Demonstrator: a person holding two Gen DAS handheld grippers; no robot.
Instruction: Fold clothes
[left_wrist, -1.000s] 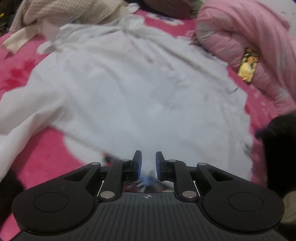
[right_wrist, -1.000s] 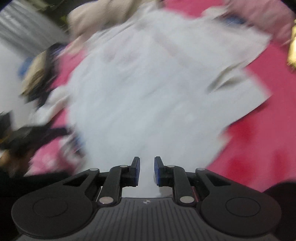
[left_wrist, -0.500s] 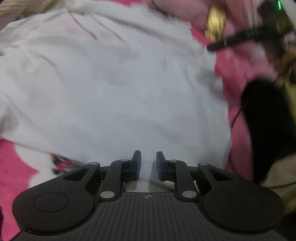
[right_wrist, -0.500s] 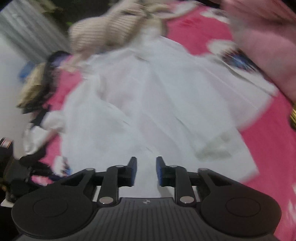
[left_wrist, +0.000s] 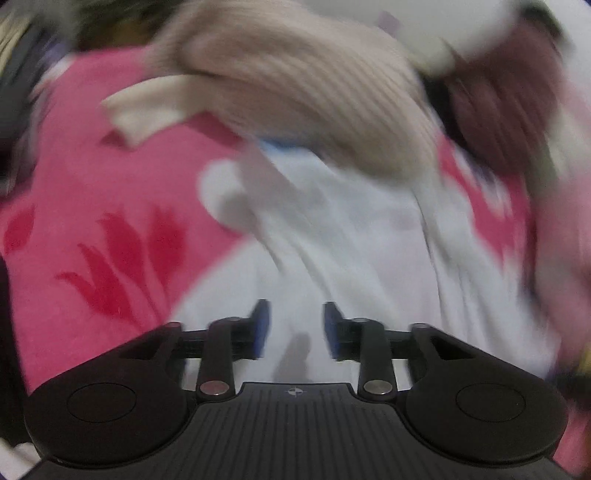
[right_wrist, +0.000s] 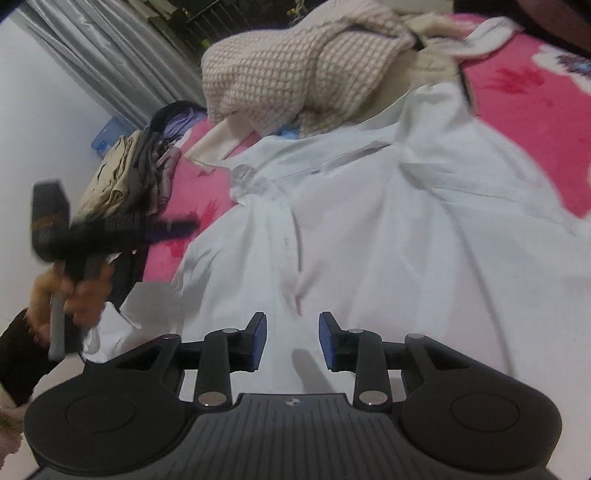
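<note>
White shirt (right_wrist: 388, 229) lies beneath parted right gripper (right_wrist: 292, 341).

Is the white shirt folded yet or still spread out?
Still spread out. The white shirt lies open and wrinkled across the pink blanket, collar and front placket visible, no folded edges.

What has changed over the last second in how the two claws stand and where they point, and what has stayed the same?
Both claws have opened wider. The left claw has swung up toward the beige knit sweater; the right claw now steadies over the white shirt. Neither has taken hold of anything. The shirt remains spread unfolded on the pink blanket.
</note>
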